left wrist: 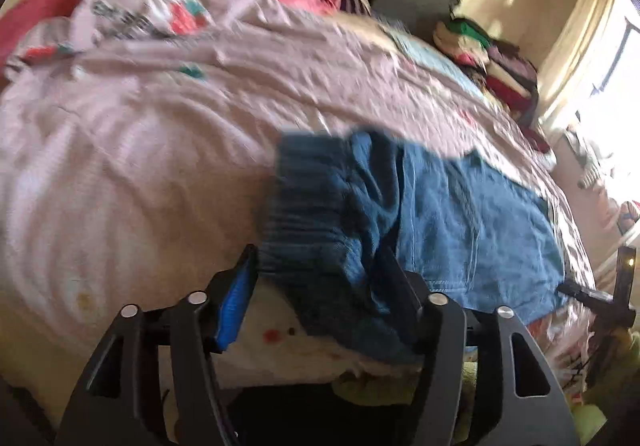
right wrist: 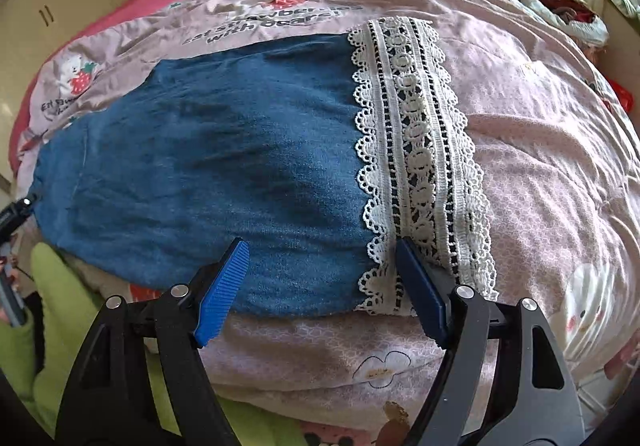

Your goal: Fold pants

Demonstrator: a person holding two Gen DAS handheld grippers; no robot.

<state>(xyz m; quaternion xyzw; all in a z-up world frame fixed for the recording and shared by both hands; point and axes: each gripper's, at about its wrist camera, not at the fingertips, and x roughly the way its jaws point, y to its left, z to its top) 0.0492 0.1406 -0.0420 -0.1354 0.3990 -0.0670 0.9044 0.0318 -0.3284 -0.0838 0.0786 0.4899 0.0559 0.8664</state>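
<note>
A wide bed fills both views, its quilt [right wrist: 552, 150] pale pink and rumpled, printed with bears and strawberries. My right view shows that print sharp, with the pants [right wrist: 208, 150] spread flat across the quilt from 9 to 1 o'clock. My left view is blurred and shows the other end of the pants [left wrist: 460, 214], lying from centre toward 3 o'clock. Only the left view shows the clothes pile [left wrist: 492, 62] stacked at 2 o'clock by the bright window.

The pants are soft blue denim. Only my right view shows the lace [right wrist: 416, 150] at their hem, a white scalloped openwork band.

My left gripper [left wrist: 324, 282] has its fingers spread wide, with the ribbed, bunched waistband lying between them; whether they press it, I cannot tell. My right gripper [right wrist: 320, 266] stands wide apart above the hem's near edge, holding nothing.
</note>
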